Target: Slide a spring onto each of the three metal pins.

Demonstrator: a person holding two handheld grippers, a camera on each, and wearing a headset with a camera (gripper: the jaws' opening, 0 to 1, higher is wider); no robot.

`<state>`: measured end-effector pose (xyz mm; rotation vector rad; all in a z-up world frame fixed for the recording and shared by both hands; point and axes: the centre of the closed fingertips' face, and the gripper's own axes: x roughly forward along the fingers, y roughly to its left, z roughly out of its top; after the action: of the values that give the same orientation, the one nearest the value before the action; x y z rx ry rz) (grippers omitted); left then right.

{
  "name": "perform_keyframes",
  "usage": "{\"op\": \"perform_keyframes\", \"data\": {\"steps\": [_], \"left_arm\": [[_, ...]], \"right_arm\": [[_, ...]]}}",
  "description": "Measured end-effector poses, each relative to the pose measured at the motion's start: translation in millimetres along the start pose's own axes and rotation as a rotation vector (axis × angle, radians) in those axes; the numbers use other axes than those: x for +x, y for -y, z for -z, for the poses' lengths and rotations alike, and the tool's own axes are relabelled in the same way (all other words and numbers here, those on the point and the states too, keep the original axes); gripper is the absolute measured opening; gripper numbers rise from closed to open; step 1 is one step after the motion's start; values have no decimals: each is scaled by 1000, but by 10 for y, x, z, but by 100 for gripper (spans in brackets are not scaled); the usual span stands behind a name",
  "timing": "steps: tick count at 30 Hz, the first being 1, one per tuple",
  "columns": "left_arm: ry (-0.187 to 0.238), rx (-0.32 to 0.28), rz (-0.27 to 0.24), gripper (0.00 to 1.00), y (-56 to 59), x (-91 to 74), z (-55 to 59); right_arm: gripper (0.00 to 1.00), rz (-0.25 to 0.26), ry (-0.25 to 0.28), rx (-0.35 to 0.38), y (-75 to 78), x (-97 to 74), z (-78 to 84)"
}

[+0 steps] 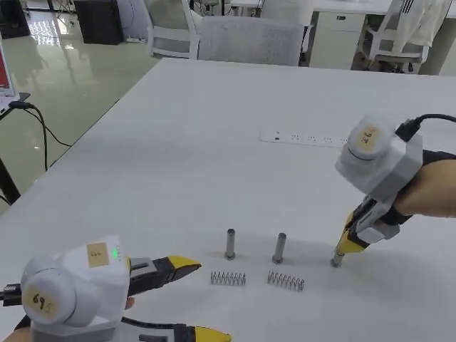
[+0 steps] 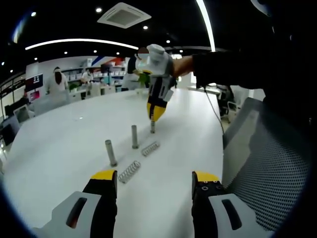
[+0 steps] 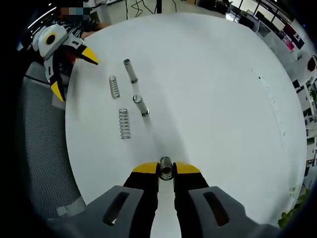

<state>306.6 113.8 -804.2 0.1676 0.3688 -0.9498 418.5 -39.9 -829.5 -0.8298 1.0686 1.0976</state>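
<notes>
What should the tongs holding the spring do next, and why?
Probably lower the right tongs straight down a little. They pinch a spring upright, and the third pin stands just under their tips, so a small push down should slide the spring over it.

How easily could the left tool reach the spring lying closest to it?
Probably easily, yes: the left tool is open, and the nearest spring lies loose on the table just ahead of it, with nothing between them.
</notes>
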Motion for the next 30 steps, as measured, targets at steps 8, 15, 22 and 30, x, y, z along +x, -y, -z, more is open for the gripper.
{"op": "perform_keyframes", "data": {"steps": [8, 15, 22, 30], "left_arm": [[-1, 0, 1, 55, 1, 10, -6], [0, -1, -1, 55, -3, 7, -4], [-1, -2, -3, 54, -2, -1, 3], [-3, 0, 1, 54, 6, 2, -2]], "right_arm": [[8, 0, -6, 2, 4, 138, 33], [9, -6, -4, 8, 0, 174, 28], [9, -8, -8, -7, 1, 196, 51], [15, 2, 3, -19, 35, 206, 73]]}}
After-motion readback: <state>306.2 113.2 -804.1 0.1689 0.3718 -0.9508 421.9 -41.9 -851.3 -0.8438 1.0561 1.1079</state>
